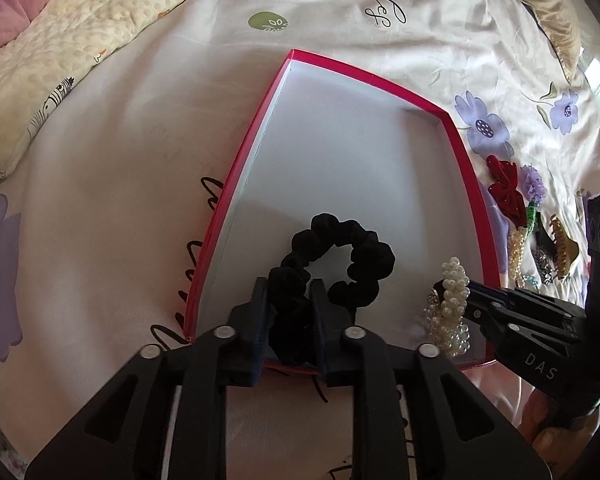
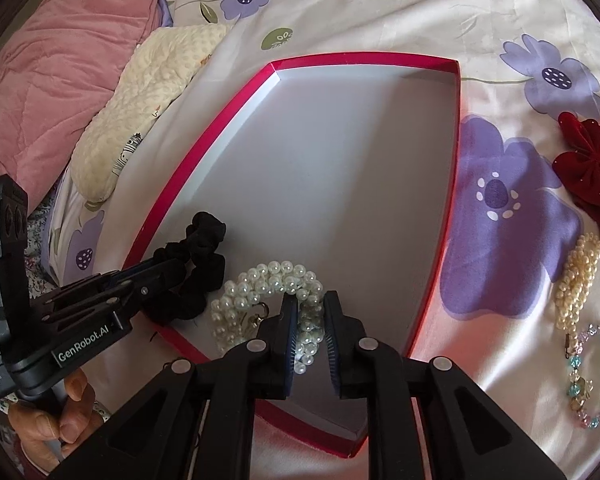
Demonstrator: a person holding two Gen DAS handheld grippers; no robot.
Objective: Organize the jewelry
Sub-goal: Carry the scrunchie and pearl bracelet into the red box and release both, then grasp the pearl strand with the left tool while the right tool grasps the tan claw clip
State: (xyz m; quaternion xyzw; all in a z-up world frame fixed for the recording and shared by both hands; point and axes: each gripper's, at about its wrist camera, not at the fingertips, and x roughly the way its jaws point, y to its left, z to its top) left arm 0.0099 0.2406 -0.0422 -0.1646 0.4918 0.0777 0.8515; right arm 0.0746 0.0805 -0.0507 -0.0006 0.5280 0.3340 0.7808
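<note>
Black ruffled scrunchie [image 1: 332,264] and glossy pearl bracelet [image 2: 268,300] sit loosely between each gripper's slightly parted jaws.

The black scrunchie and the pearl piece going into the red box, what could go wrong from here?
1. The black scrunchie sits between the left tongs; its soft fabric may snag and lift back out as they withdraw.
2. The pearl piece rests by the red box near edge; strands between the right tongs could be dragged over the rim.
3. Both tongs work close together and might bump.
</note>
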